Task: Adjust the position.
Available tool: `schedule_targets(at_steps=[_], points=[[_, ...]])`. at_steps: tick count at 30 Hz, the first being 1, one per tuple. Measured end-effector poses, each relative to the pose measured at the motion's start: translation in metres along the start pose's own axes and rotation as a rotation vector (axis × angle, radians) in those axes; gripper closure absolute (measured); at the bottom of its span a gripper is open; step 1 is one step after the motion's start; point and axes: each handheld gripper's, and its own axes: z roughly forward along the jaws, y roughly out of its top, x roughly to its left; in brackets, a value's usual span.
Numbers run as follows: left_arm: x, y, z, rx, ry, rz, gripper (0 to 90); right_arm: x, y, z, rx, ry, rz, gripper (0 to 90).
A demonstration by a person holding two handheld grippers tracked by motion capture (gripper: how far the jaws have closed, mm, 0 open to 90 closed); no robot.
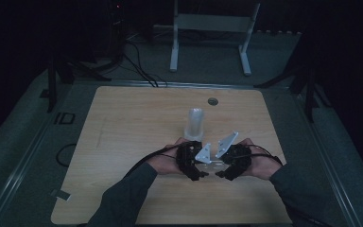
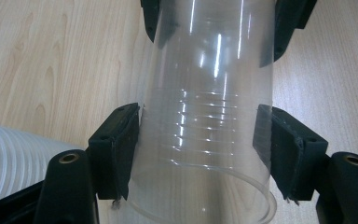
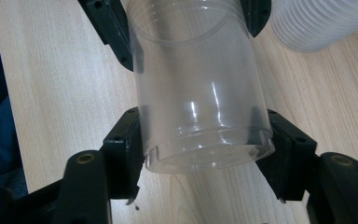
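A clear plastic cup (image 1: 211,166) lies on its side just above the wooden table (image 1: 123,123), held between both grippers near the front middle. My left gripper (image 1: 201,172) is shut on its wide rim end; in the left gripper view its pads (image 2: 121,154) press both sides of the cup (image 2: 209,93). My right gripper (image 1: 221,174) is shut on the base end, and in the right gripper view its pads (image 3: 128,149) touch the cup (image 3: 196,84) close to the bottom. The two grippers face each other, fingertips nearly meeting.
A stack of white ribbed cups (image 1: 194,123) stands upright just behind the hands, also seen as the stack (image 2: 14,154) and the stack (image 3: 321,21). A round grommet (image 1: 212,101) sits near the far table edge. A white frame (image 1: 212,28) and cables lie on the floor beyond.
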Motion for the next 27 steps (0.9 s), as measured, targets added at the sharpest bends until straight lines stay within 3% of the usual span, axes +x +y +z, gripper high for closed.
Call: schedule_targets(at_steps=[14, 27], points=[[0.0014, 0.0013, -0.0005, -0.002, -0.014, -0.046, 26.4, 0.0007, -0.0027, -0.0003, -0.025, -0.005, -0.002, 41.7], [0.0022, -0.0008, -0.0049, -0.028, 0.012, -0.074, 21.6, -0.0013, -0.009, 0.0011, -0.026, -0.007, 0.017, 41.6]])
